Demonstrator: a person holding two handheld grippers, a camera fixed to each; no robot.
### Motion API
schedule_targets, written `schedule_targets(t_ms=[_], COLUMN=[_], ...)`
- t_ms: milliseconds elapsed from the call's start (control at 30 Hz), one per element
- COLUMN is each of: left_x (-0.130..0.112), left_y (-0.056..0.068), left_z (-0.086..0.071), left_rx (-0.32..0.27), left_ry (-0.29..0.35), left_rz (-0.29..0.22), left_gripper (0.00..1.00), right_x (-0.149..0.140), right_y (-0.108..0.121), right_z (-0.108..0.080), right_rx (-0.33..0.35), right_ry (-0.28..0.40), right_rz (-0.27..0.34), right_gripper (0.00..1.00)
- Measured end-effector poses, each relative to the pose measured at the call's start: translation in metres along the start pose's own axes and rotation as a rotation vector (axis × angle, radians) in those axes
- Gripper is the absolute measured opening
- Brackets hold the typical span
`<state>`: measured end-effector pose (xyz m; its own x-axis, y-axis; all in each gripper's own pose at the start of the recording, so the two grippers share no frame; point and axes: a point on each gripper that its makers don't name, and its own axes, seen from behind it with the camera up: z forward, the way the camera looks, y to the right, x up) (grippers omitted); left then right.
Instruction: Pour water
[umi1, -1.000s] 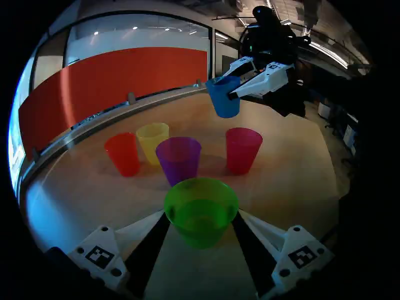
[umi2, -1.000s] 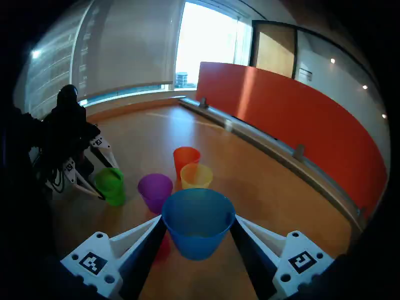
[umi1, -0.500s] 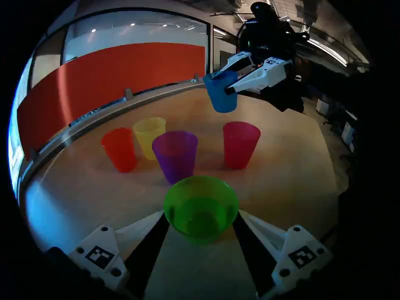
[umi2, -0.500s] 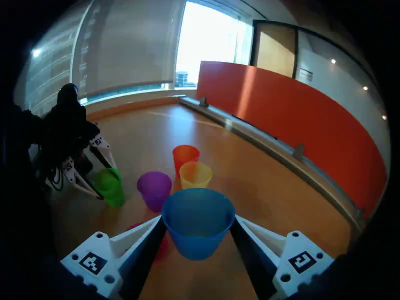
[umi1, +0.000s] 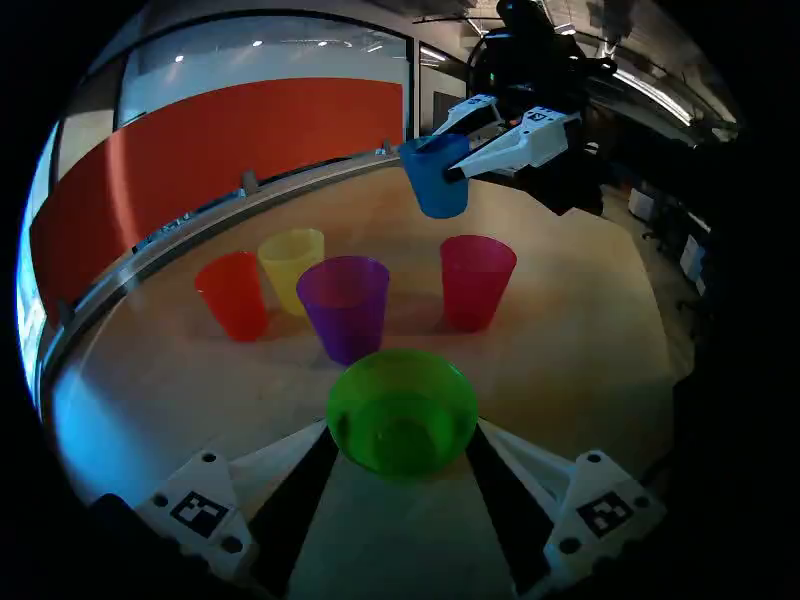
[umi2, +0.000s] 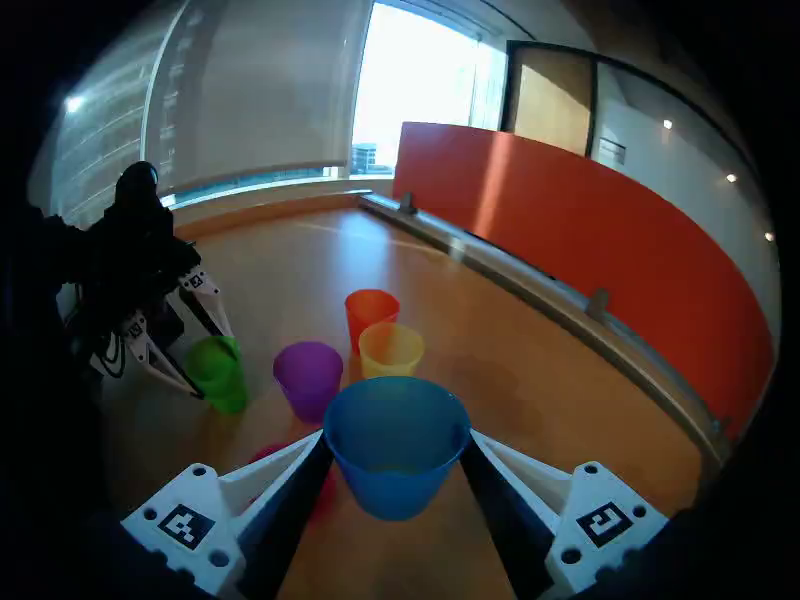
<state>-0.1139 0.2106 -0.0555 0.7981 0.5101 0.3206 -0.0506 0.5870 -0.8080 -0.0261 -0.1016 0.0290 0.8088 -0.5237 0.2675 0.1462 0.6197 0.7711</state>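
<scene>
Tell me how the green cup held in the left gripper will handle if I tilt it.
The green cup looks like thin translucent plastic, so probably light and apt to flex if the left gripper squeezes harder. Its smooth, tapered wall could slip down between the fingers when tilted.

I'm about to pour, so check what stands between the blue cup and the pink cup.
Nothing visible does. The blue cup, held by the right gripper, hangs above and a little off the pink cup, with open air between them. The purple cup stands to one side, and the green cup in the left gripper is apart.
</scene>
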Motion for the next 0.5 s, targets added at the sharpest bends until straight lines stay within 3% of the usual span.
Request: schedule_targets(t_ms=[300,433,500], left_x=[-0.0017,-0.0048,-0.0053], left_y=[-0.0007,-0.0032,-0.0048], left_z=[-0.0003,0.0006,0.0005], left_rx=[-0.002,0.006,0.010], left_ry=[-0.018,-0.036,-0.040], left_rz=[0.003,0.004,0.003], left_gripper=[0.85,0.97,0.97], right_x=[-0.0013,-0.0017,-0.0020], right_y=[0.0007,0.0013,0.0016], right_z=[0.0017,0.0024,0.0031], right_rx=[-0.002,-0.003,-0.003], right_ry=[-0.002,-0.002,-0.003], right_rz=[0.000,0.000,0.001], right_gripper=[0.90,0.90,0.90])
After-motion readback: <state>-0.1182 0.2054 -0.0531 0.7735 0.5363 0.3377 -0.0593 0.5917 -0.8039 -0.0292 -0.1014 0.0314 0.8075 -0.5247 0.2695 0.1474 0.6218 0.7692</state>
